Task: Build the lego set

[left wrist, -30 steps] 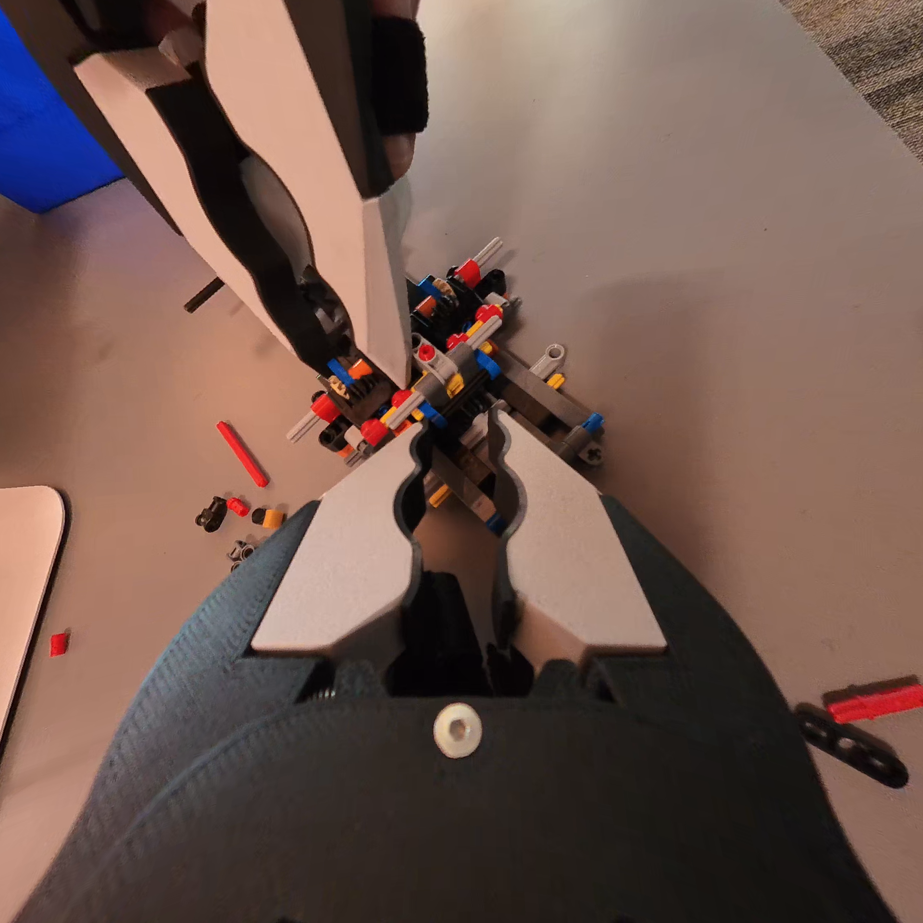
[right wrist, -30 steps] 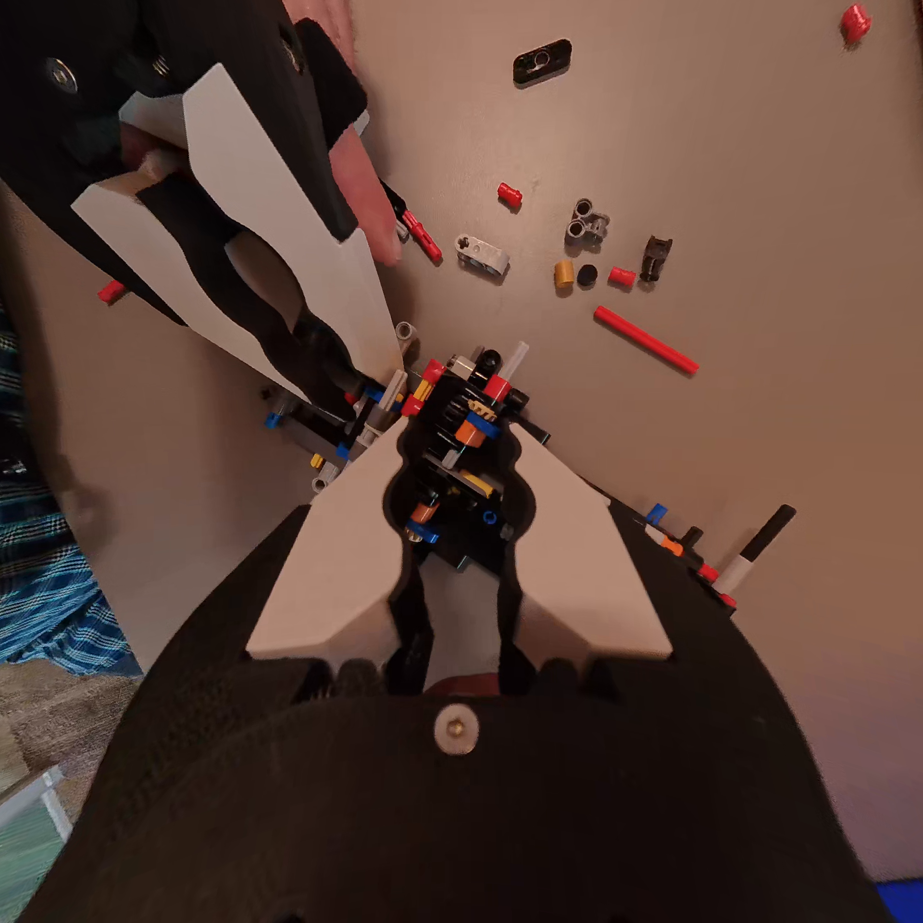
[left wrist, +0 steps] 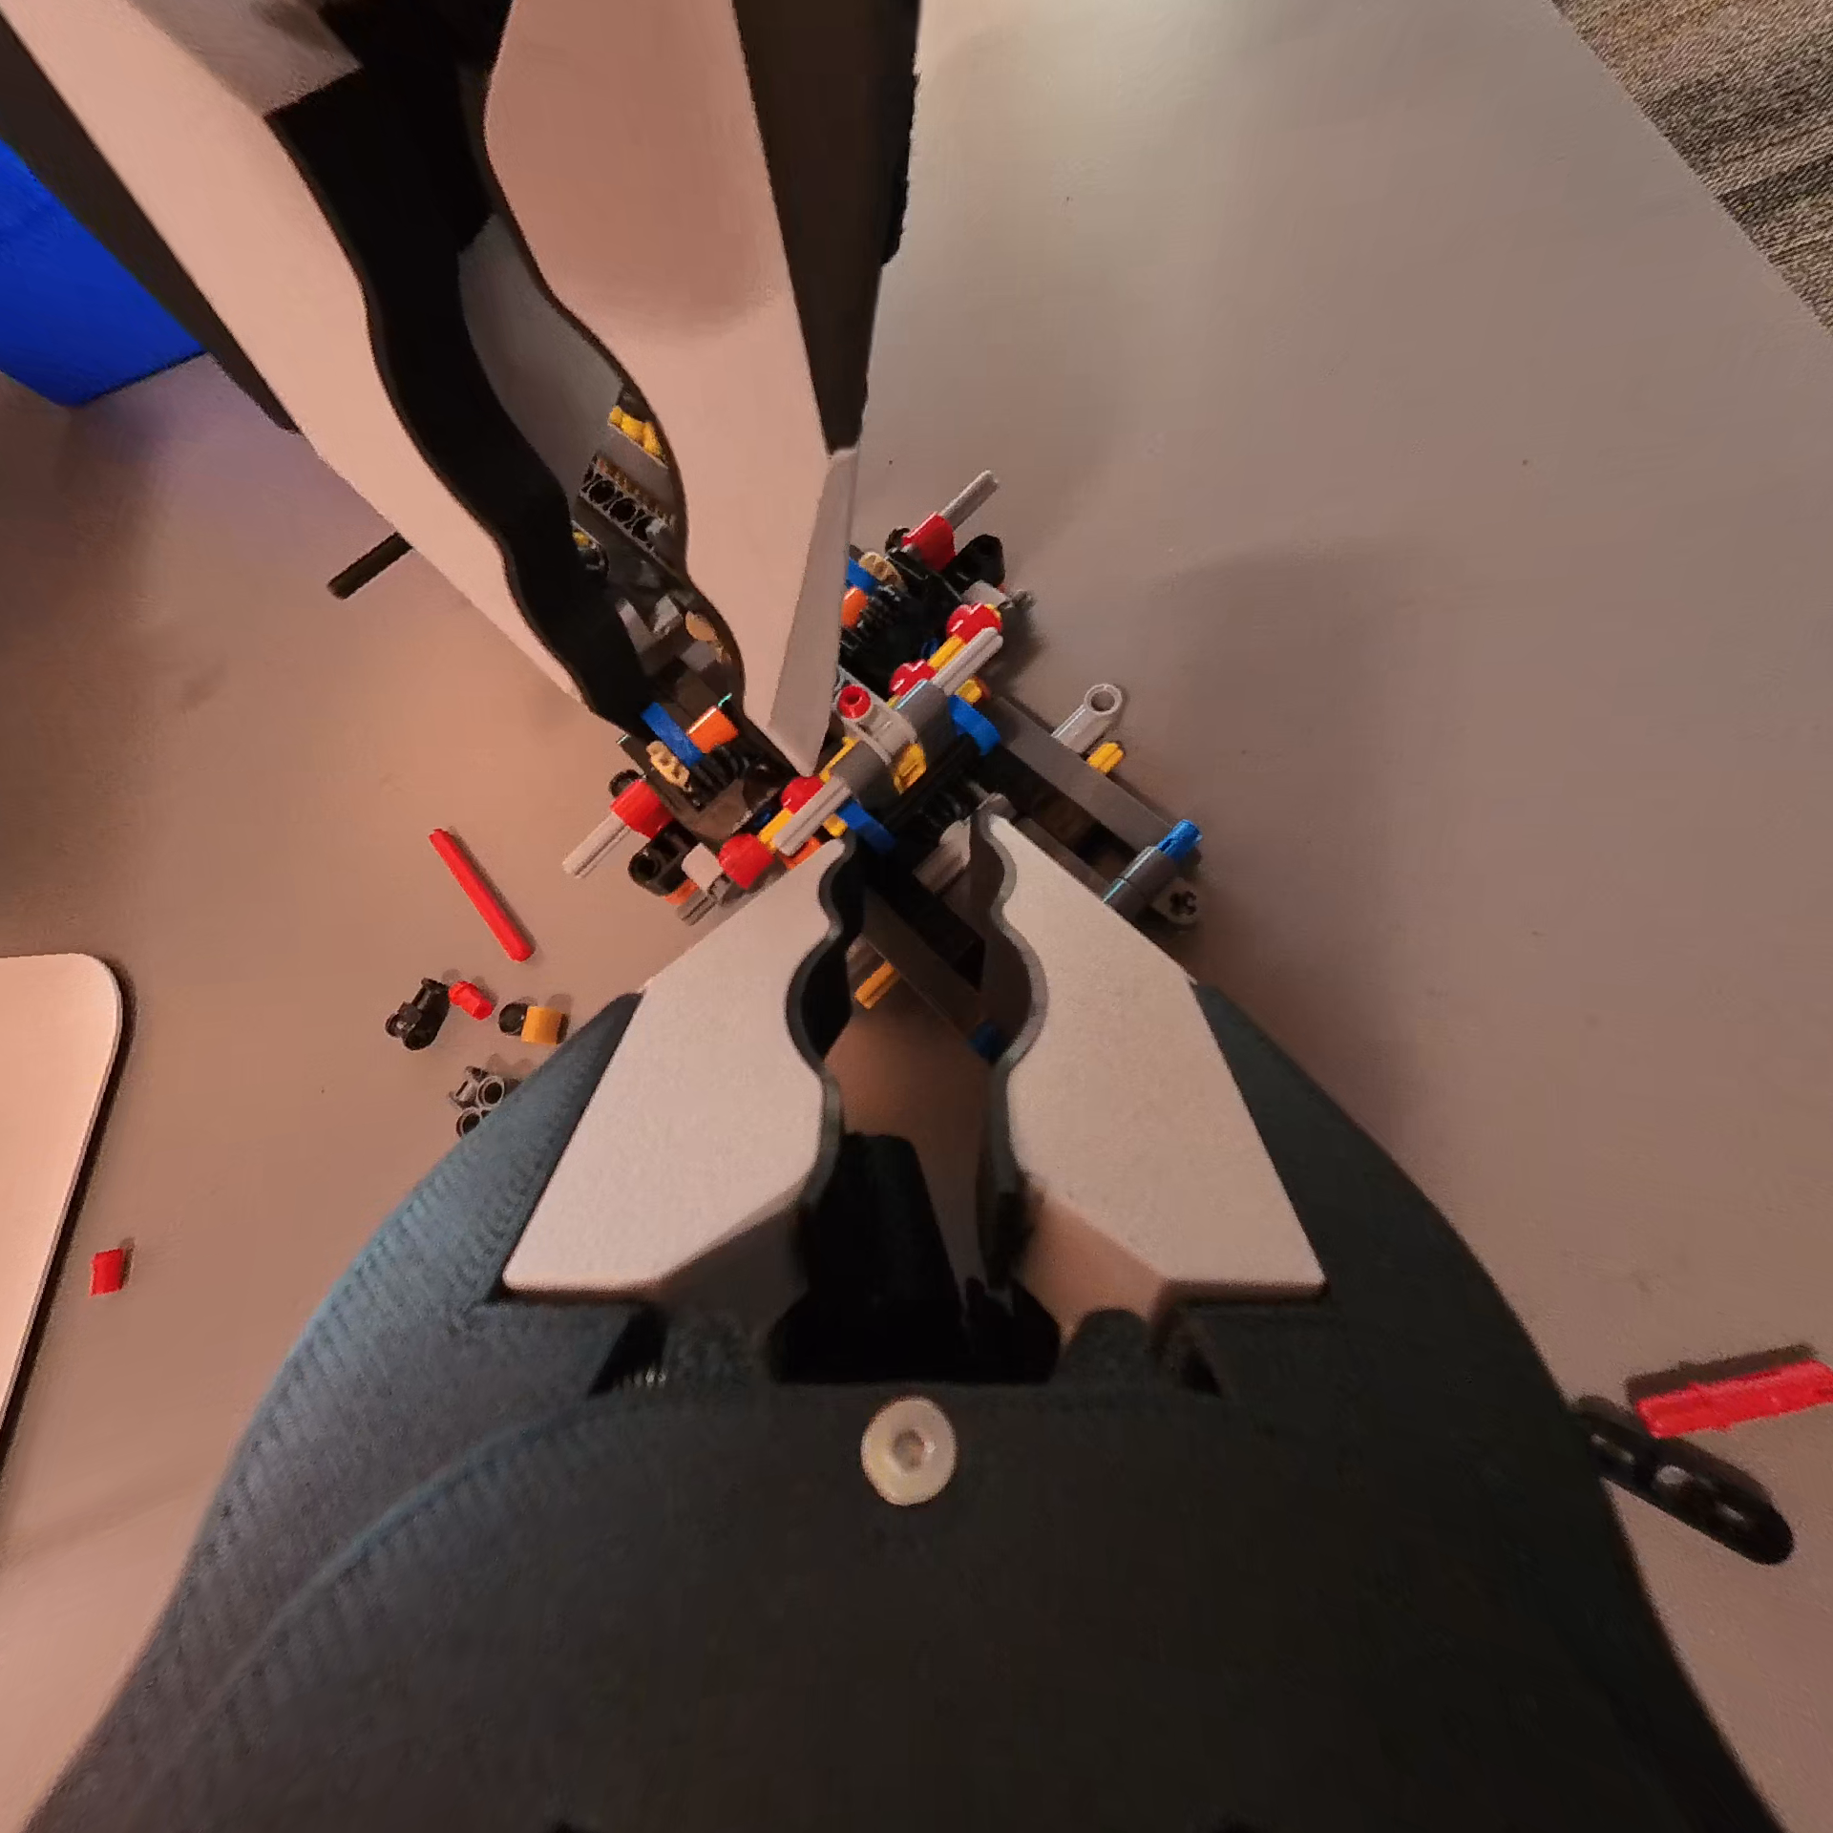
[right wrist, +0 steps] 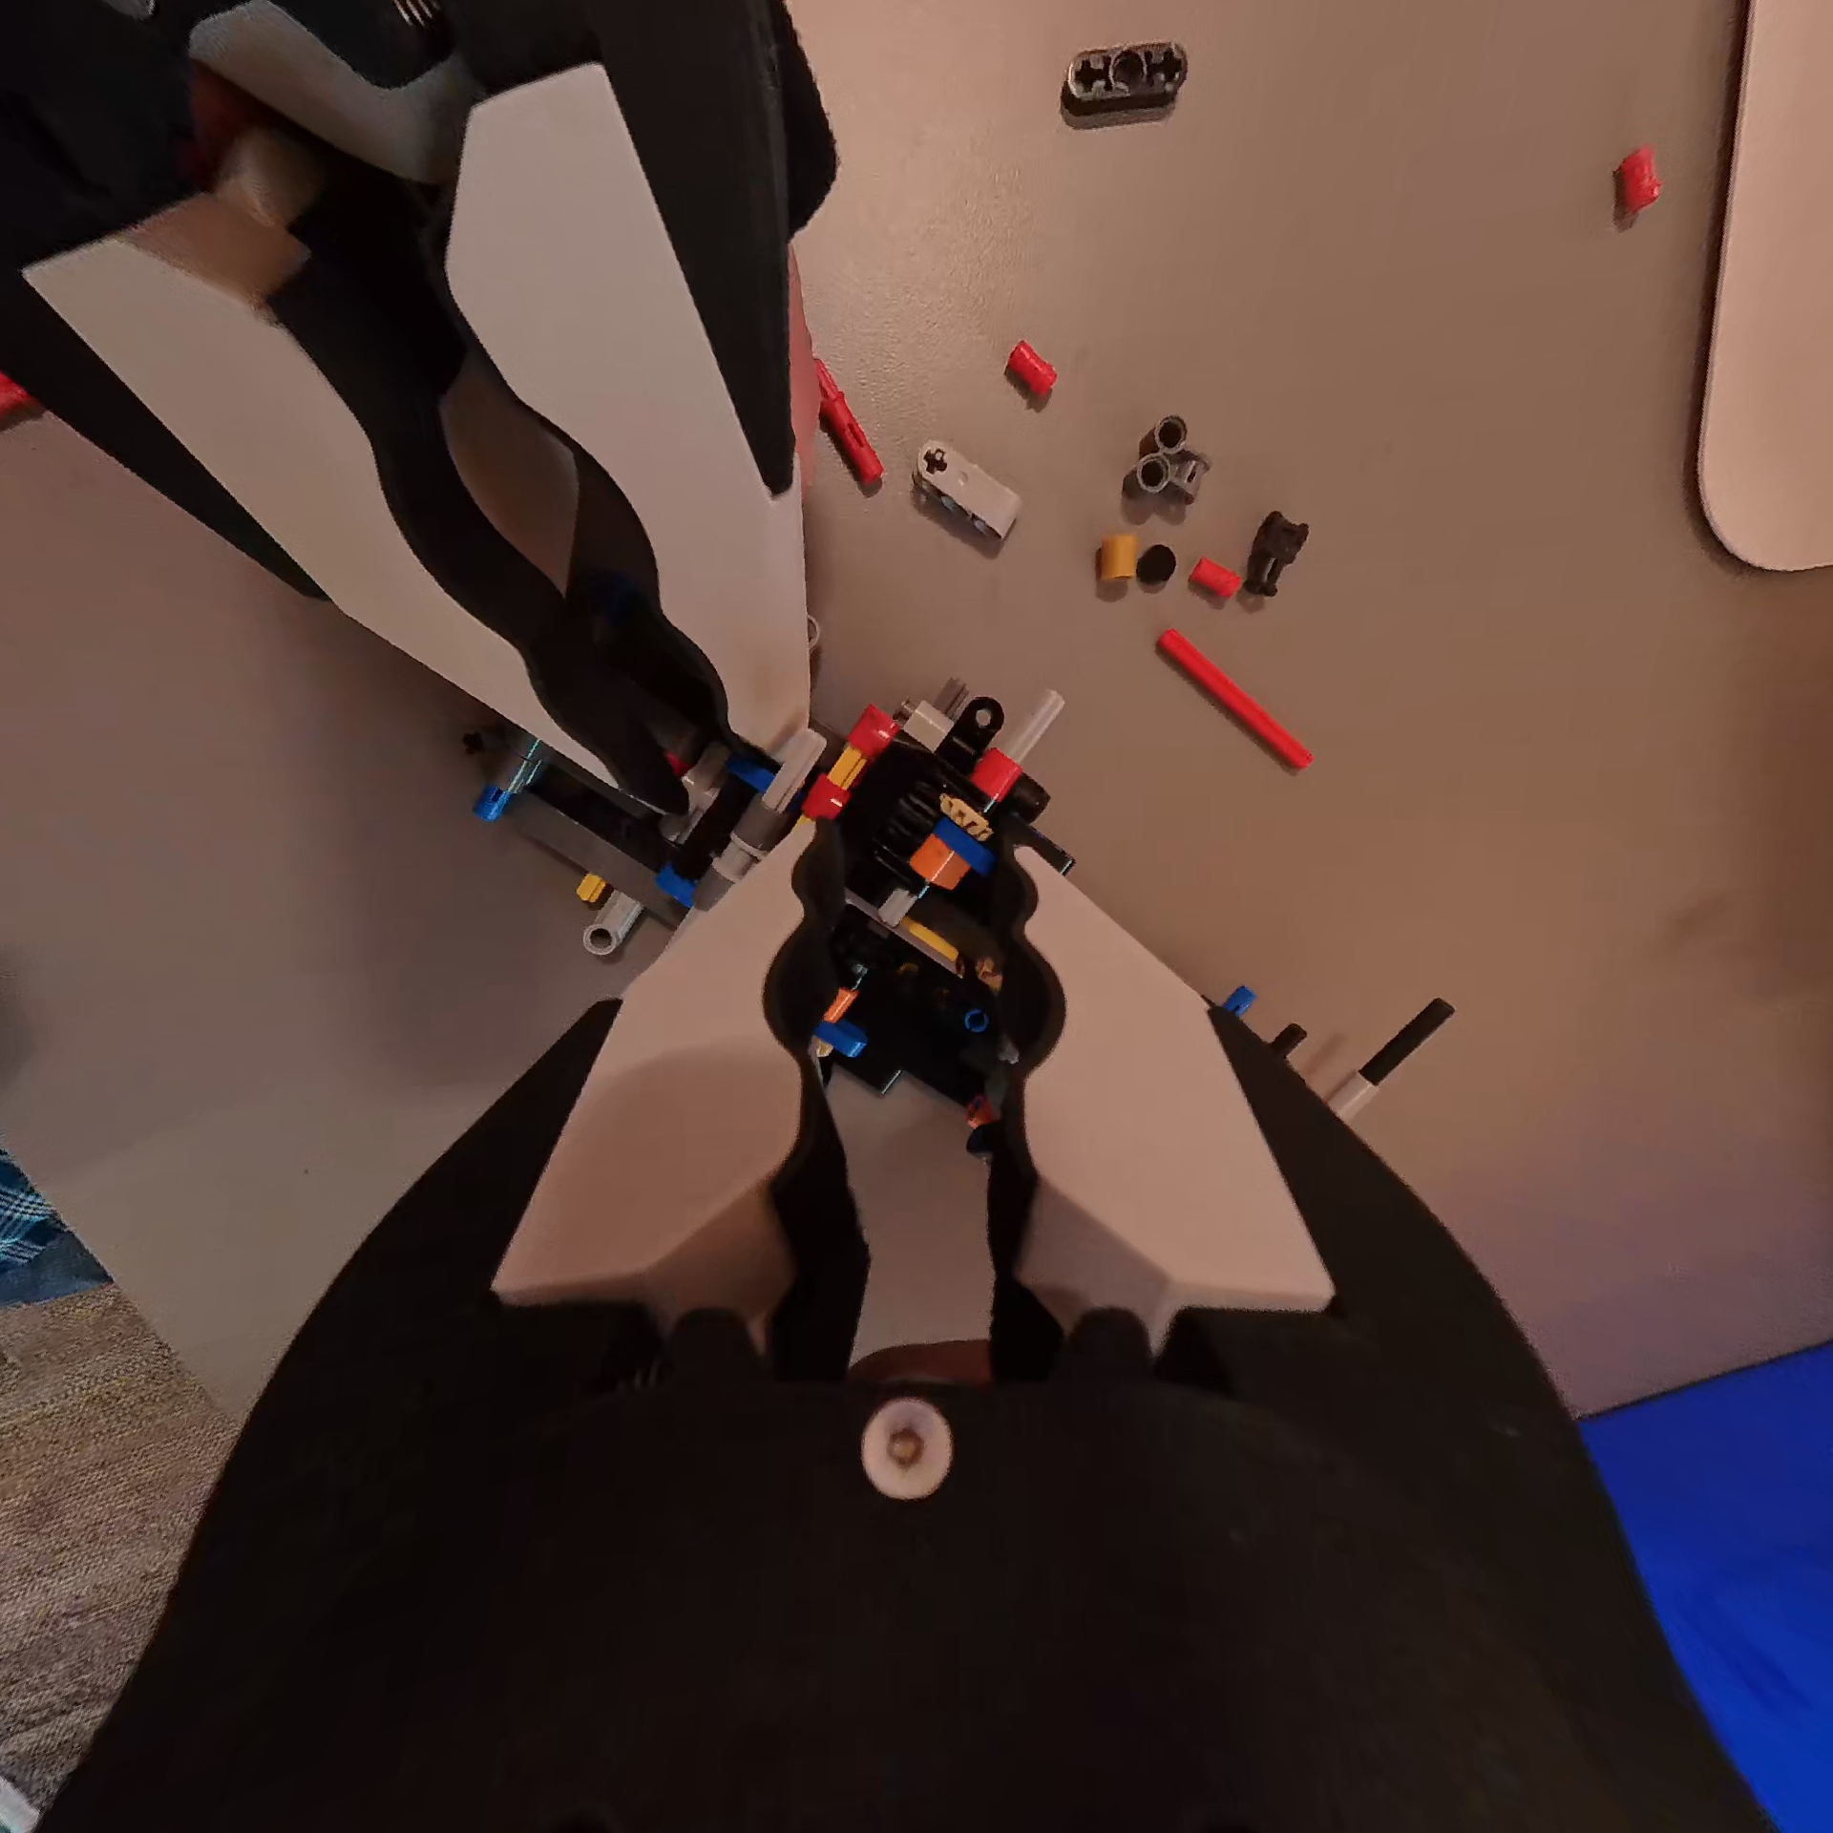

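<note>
Both tongs meet over the half-built lego model [left wrist: 893,754], which sits on the grey table [left wrist: 1389,496] in the middle of both views. The left gripper [left wrist: 917,853] is closed on the model's dark grey beam end, its pale fingers [left wrist: 714,1041] pinching the frame from either side. The right gripper [right wrist: 908,853] grips the opposite end, its jaws clamped around the black block with the orange and blue pieces and the dark gear. In the left wrist view the right gripper comes down from 11 o'clock, its fingertips touching the model beside a red-capped peg.

Loose parts lie scattered on the table. In the right wrist view, at about 2 o'clock from the model, there is a long red rod [right wrist: 1235,699]; further out in the same direction sit a yellow bush [right wrist: 1118,555], a small red bush [right wrist: 1214,577], a black connector [right wrist: 1280,550] and a grey double connector [right wrist: 1165,466]. A light grey short beam [right wrist: 967,493] lies at 12 o'clock, with a red pin [right wrist: 848,427] just to its left, partly behind the left gripper. A dark oval link [right wrist: 1128,74] sits near the top edge, and a pale rounded board [right wrist: 1775,298] fills the upper right corner. A black pen [right wrist: 1394,1061] lies at 3 o'clock, partly hidden by the gripper body. In the left wrist view, a black link [left wrist: 1686,1488] and a flat red piece [left wrist: 1736,1394] lie at 4 o'clock.
</note>
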Demonstrator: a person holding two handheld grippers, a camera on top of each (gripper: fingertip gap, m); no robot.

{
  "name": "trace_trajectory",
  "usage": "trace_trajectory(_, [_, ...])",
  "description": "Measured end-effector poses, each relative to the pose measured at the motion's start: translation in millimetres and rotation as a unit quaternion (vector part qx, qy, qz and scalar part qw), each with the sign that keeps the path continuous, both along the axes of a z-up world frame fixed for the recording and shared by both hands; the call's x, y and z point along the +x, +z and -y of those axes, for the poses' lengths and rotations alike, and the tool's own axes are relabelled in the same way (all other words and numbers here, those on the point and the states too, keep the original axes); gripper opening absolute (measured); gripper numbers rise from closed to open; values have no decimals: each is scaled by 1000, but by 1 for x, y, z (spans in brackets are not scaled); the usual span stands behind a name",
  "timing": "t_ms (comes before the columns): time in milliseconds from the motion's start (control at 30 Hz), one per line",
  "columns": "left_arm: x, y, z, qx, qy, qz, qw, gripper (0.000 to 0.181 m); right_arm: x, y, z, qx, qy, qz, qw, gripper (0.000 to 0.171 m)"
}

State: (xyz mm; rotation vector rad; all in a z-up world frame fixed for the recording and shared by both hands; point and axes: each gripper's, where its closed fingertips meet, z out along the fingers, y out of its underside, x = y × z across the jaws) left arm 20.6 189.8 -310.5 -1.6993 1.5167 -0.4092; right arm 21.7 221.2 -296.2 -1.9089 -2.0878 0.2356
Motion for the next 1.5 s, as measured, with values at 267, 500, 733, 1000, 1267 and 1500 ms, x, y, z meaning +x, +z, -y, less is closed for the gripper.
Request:
trace_trajectory(267, [0, 0, -1, 1, 0, 0, 1000, 20, 0, 1, 0, 35, 14, 27, 999, 26])
trace_trajectory(500, [-1, 0, -1, 2, -2, 0, 1000, 20, -1, 2, 0, 62, 30, 51, 996, 25])
trace_trajectory(733, [-2, -1, -4, 25, 3, -8, 1000, 5, -2, -4, 2, -48, -11, -4, 999, 29])
trace_trajectory(1000, [-2, -3, -5, 28, 4, -14, 999, 6, -2, -3, 0, -145, -66, -70, 985, 26])
trace_trajectory(1267, [-1, -3, -4, 32, 4, -15, 999, 6, -1, -2, -6, -153, -74, -74, 983, 14])
trace_trajectory(1500, [-1, -3, -3, 36, 4, -15, 999, 6, 0, -2, -11, -153, -93, -76, 981, 22])
